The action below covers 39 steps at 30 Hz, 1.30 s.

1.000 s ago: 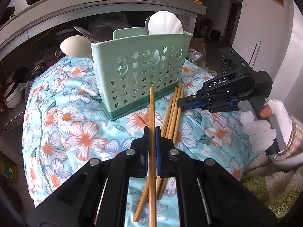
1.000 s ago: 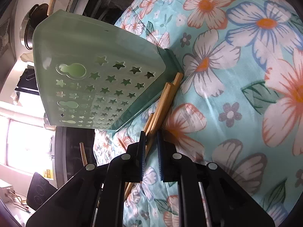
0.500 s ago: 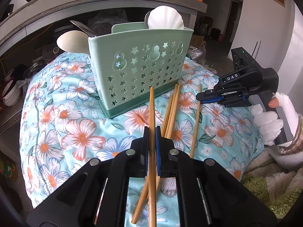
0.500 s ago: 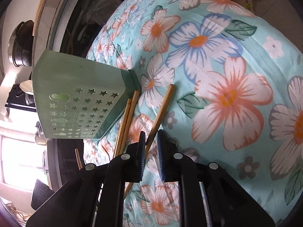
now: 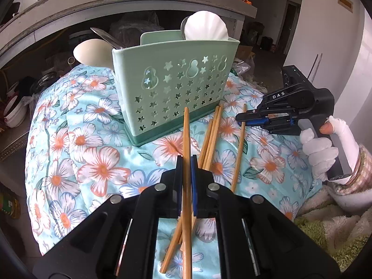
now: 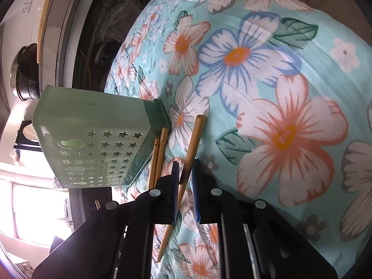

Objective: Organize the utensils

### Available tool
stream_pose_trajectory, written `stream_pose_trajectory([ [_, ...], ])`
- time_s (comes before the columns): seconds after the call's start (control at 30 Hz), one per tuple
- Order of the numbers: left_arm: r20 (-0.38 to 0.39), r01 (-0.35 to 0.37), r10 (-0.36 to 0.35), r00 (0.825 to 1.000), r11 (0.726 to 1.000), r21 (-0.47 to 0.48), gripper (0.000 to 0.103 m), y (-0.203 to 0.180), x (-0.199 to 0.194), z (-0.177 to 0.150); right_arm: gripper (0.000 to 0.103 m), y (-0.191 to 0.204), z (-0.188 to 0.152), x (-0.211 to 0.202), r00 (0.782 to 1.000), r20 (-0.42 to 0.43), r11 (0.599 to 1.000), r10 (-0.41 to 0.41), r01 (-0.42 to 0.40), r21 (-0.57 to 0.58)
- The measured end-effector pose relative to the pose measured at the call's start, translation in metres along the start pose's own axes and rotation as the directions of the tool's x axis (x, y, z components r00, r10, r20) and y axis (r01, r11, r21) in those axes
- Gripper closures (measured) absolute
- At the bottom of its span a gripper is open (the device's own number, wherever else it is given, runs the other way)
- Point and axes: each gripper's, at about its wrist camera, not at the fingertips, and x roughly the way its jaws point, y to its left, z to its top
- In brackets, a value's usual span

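A mint green utensil holder (image 5: 172, 86) with star cut-outs stands on a floral cloth (image 5: 93, 153); a white shell-shaped spoon (image 5: 204, 26) and metal utensils stick out of it. My left gripper (image 5: 185, 160) is shut on one wooden chopstick (image 5: 186, 130) that points at the holder. Several chopsticks (image 5: 211, 137) lie loose on the cloth, one (image 5: 239, 146) apart to the right. My right gripper (image 5: 244, 117) hovers over that one, jaws a little apart. In the right wrist view the gripper (image 6: 185, 165) has that chopstick (image 6: 193, 144) between its jaws, beside the holder (image 6: 93, 144).
A grey counter shelf (image 5: 116, 7) with pots and a copper bowl overhangs the back. Bowls and clutter (image 5: 14, 111) sit at the left below the cloth. A fluffy green and white towel (image 5: 325, 223) lies at the right. A white wall stands at the far right.
My right gripper has pulled back to the right, dragging one chopstick away from the pile, and its jaws have parted slightly. My left gripper has backed off a little, still holding its chopstick.
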Motion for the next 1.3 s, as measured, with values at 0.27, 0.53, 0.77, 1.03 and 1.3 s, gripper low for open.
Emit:
stream_pose_trajectory([
  [0.27, 0.039, 0.013, -0.012, 0.999, 1.000, -0.010, 0.097, -0.002, -0.012, 0.009, 0.092, 0.026, -0.012, -0.040, 0.996, 0.089, 0.988, 0.003, 0.011, -0.154],
  [0.53, 0.127, 0.063, -0.059, 0.990, 0.998, -0.031, 0.097, -0.007, -0.036, 0.026, 0.093, 0.073, -0.029, -0.079, 0.970, 0.242, 0.929, -0.020, 0.108, -0.354],
  [0.77, 0.225, 0.140, -0.119, 0.967, 0.987, -0.076, 0.097, -0.001, -0.062, 0.044, 0.095, 0.102, -0.043, -0.107, 0.943, 0.331, 0.868, -0.005, 0.169, -0.468],
  [1.03, 0.391, 0.221, -0.170, 0.904, 0.971, -0.087, 0.097, 0.006, -0.100, 0.082, 0.096, 0.137, -0.055, -0.132, 0.925, 0.376, 0.796, 0.061, 0.182, -0.578],
  [1.3, 0.601, 0.265, -0.156, 0.784, 0.959, -0.097, 0.097, 0.020, -0.135, 0.131, 0.096, 0.184, -0.051, -0.156, 0.920, 0.343, 0.727, 0.190, 0.103, -0.679],
])
